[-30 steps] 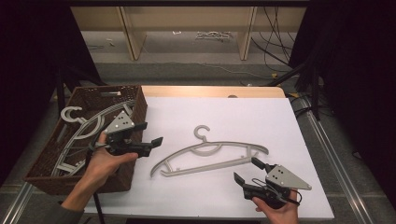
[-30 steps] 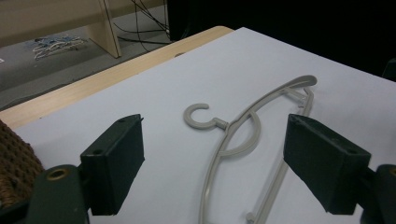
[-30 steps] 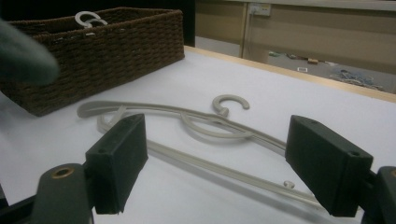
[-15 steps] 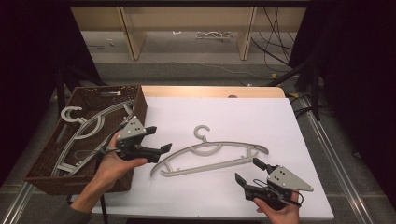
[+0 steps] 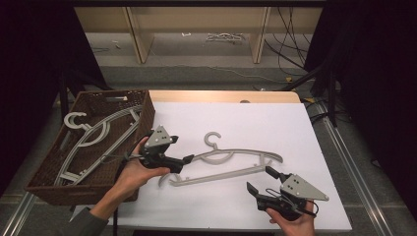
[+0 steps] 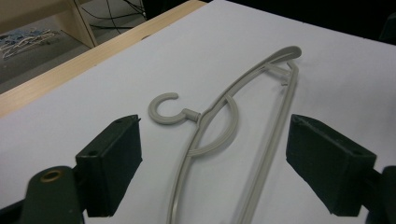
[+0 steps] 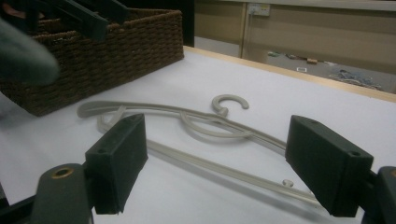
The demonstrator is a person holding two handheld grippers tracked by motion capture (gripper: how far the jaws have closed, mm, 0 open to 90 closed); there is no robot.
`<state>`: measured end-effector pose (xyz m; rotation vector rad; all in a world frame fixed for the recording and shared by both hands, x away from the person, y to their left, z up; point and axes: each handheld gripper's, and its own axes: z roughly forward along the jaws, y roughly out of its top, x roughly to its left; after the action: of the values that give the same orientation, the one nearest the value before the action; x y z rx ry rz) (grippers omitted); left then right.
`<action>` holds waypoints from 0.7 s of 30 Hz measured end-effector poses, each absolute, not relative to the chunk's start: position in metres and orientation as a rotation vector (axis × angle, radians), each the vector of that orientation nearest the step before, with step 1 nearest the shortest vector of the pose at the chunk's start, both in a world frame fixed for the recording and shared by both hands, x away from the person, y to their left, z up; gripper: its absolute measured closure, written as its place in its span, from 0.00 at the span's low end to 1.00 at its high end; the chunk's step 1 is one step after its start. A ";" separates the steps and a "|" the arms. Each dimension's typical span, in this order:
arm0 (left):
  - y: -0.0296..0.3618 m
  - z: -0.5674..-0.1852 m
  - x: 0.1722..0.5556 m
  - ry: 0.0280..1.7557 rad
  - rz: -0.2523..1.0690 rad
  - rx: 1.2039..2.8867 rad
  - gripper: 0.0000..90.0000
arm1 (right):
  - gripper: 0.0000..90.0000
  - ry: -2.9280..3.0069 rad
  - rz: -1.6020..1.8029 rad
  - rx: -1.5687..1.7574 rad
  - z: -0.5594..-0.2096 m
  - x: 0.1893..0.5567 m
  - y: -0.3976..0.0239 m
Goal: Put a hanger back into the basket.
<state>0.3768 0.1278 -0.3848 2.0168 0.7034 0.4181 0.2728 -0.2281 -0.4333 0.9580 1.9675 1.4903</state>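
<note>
Left claw, high view: we saw the left gripper released, jaws spread, poised just at the near-left end of the grey hanger, not yet closed on it.
Right claw, high view: the right gripper sat released near the table's front edge, jaws apart, close to the hanger's right end but clear of it.
Hanger, high view: it lay flat on the white table, hook pointing away from us, between the two grippers.
Basket, high view: a dark woven basket stood at the table's left edge with more grey hangers piled inside.
Left gripper view: the hanger ran lengthwise between the spread black jaws, a thin moulded plastic frame with an open hook, a curved inner loop and a straight bottom bar.
Right gripper view: we saw the hanger crosswise ahead of the open jaws, matte and smooth, with the basket's coarse brown weave beyond it.
Step in hand: we judged it an approach to grasp the hanger, the left side leading.
Next move: we thought it called for lowering the left jaws over one slim bar and closing squarely, since smooth thin plastic could slip or twist.
</note>
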 end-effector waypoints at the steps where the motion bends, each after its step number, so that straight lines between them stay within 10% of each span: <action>1: 0.126 -0.385 0.379 0.696 0.412 2.039 0.20 | 0.24 1.968 1.491 0.958 -0.433 0.273 -0.228; 21: 0.079 -0.416 0.424 0.722 0.424 2.207 0.22 | 0.24 1.977 1.481 0.957 -0.431 0.272 -0.229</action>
<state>0.4237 0.0792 -0.4156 2.2071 0.7225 0.4243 0.2719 -0.2293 -0.4315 0.9571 1.9770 1.4809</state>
